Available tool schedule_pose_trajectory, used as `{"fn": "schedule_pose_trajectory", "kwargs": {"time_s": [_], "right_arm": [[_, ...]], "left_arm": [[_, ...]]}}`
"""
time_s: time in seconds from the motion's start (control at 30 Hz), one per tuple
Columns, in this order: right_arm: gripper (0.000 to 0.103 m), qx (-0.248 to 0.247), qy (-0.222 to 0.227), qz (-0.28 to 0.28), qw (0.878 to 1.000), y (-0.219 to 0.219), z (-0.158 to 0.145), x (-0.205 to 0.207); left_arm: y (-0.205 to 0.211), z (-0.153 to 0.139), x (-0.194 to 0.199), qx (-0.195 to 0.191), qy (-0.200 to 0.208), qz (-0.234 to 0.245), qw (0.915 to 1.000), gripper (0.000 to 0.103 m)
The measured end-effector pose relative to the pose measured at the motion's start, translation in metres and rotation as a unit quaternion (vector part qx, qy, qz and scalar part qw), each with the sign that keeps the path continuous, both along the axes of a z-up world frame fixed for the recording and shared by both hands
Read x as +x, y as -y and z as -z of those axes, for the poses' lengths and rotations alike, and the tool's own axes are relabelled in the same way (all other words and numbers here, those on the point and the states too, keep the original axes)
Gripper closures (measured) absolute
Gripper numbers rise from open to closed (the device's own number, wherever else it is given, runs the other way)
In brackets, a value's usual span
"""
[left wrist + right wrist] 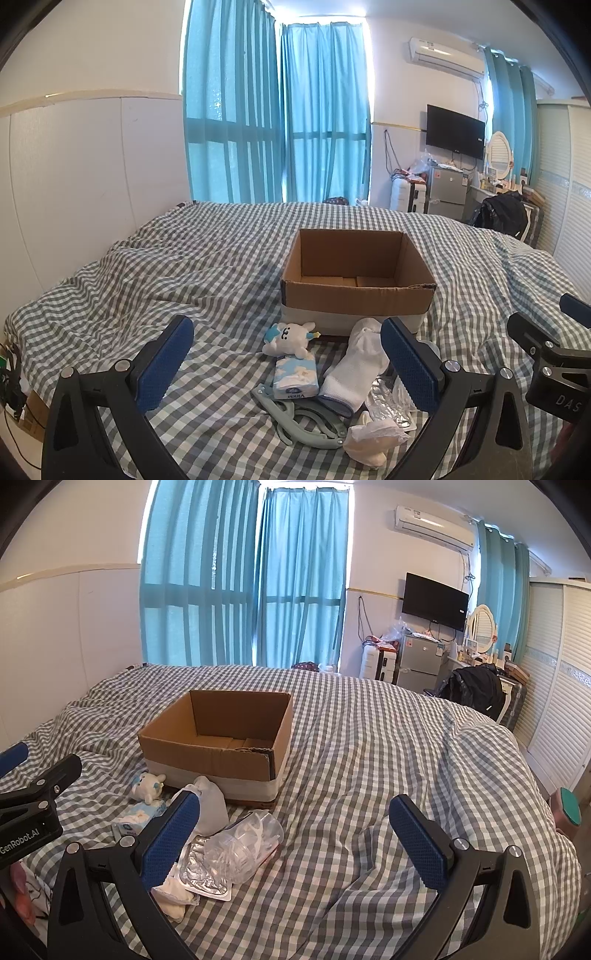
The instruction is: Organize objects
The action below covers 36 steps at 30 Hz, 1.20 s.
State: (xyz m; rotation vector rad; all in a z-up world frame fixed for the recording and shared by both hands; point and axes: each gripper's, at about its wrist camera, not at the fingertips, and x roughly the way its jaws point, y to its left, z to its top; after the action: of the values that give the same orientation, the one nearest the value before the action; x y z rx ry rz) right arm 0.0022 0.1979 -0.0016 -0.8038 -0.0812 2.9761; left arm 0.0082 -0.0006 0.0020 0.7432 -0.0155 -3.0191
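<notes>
Both jaws apart, holding nothing | cardboard box [356, 291] empty | clear jar [245, 843] holds floss picks

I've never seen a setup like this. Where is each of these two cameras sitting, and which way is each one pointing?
Left wrist view: mounted on the left claw, looking forward over a pile with a plush toy and sock toward the cardboard box; the right claw's body shows at its right edge.
Right wrist view: mounted on the right claw, aimed over bare checked bedding; the left claw's body and a fingertip show at its left edge.
Shared: box, pile, bed, curtains, both claws open.
</notes>
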Motion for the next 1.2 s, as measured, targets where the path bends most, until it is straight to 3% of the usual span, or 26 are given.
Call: {"fn": "schedule_pose_trajectory", "kwargs": {"time_s": [1.2], "right_arm": [[0.0, 0.009, 0.001, -0.015, 1.0, 0.003, -0.005, 0.001]], "left_arm": [[0.011, -0.003, 0.001, 0.009, -0.008, -0.002, 0.9999, 0.0]]}}
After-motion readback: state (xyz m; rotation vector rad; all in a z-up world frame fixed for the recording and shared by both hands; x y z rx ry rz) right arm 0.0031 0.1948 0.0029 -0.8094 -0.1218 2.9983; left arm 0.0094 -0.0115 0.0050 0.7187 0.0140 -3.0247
